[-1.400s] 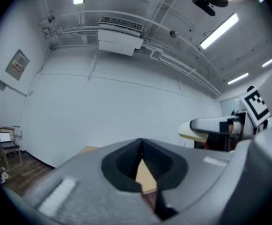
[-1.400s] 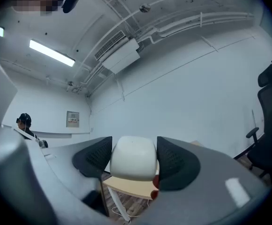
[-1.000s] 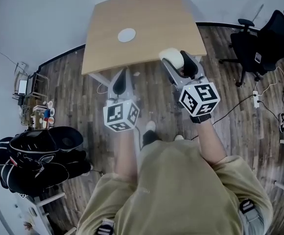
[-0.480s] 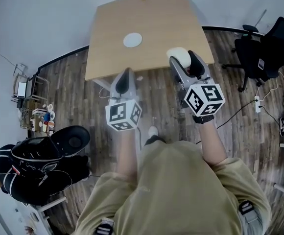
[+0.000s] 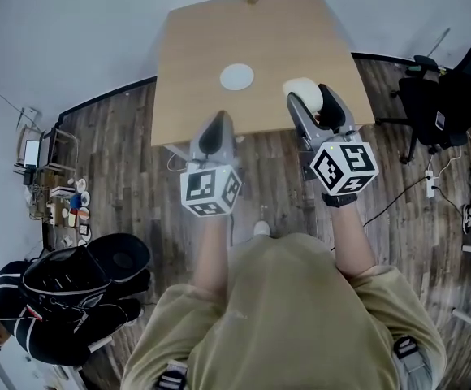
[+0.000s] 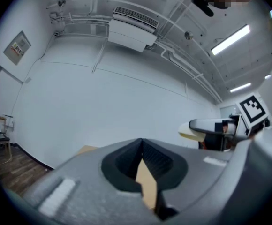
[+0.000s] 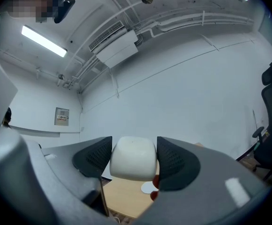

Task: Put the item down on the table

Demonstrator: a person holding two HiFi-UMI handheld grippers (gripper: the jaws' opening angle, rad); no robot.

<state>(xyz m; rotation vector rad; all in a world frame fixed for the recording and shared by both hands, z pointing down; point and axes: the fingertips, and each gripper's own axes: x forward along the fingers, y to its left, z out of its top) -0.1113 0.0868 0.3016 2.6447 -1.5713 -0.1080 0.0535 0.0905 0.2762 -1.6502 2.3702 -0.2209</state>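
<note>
My right gripper (image 5: 310, 97) is shut on a white rounded item (image 5: 300, 89), held over the near right part of the wooden table (image 5: 195, 63). In the right gripper view the white item (image 7: 133, 157) sits squeezed between both black pads (image 7: 176, 163), with the tabletop (image 7: 126, 198) below. My left gripper (image 5: 213, 134) hangs at the table's near edge, shut with nothing in it; in the left gripper view its gripper (image 6: 142, 165) shows the pads meeting. A white round disc (image 5: 237, 77) lies on the middle of the table.
A black office chair (image 5: 455, 96) stands right of the table, with cables (image 5: 414, 177) on the wooden floor. A person in dark clothes (image 5: 65, 299) is at the lower left, near a small cluttered stand (image 5: 57, 201).
Both grippers have moved forward toward the table. The white item in the right gripper now hangs over the tabletop instead of at its near edge.
</note>
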